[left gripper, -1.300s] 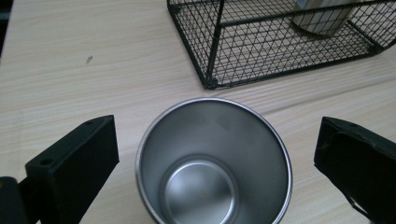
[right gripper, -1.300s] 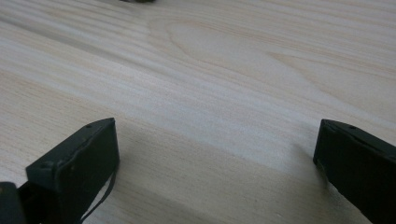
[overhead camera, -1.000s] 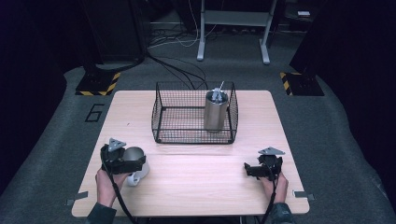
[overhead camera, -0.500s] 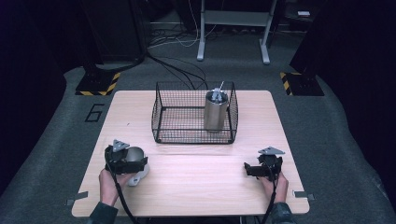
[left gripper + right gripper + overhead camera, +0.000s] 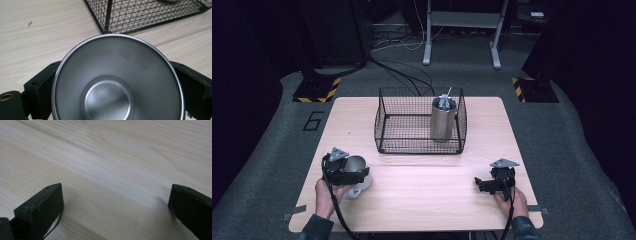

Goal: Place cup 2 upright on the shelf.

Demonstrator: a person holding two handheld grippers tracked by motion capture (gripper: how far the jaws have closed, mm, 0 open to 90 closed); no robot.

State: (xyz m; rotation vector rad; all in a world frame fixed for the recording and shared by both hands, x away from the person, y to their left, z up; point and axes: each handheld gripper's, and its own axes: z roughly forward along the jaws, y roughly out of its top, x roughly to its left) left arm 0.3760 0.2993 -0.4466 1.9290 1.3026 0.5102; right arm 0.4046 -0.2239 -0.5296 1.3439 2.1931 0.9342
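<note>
Dark studio floor surrounds the set, with cables and a metal stand at the top of the high view and striped floor markers at upper left and upper right.

Worktop [image 5: 422, 200]: pale wood, middle of the frame, grain plain and bare under the right gripper.

Wire basket [image 5: 392, 120]: black mesh, open-topped, upper centre of the worktop. One corner post shows at the top of the left gripper view.

Tall steel cylinder [image 5: 443, 120]: upright inside the basket's right half, with small metal pieces standing out of its mouth; too small to identify.

Left gripper [image 5: 346, 172]: lower left of the frame, jaws closed on either side of a steel cup [image 5: 117, 80]. A whitish item just beneath the cup cannot be identified.

Steel cup: held at the lower left of the worktop, well apart from the basket, mouth towards the camera, empty. Judged rigid, light, smooth-walled and likely slippery; the hold across the outer wall below the rim looks best.

Right gripper [image 5: 492, 184]: lower right, jaws wide apart, holding nothing, low over bare wood.
</note>
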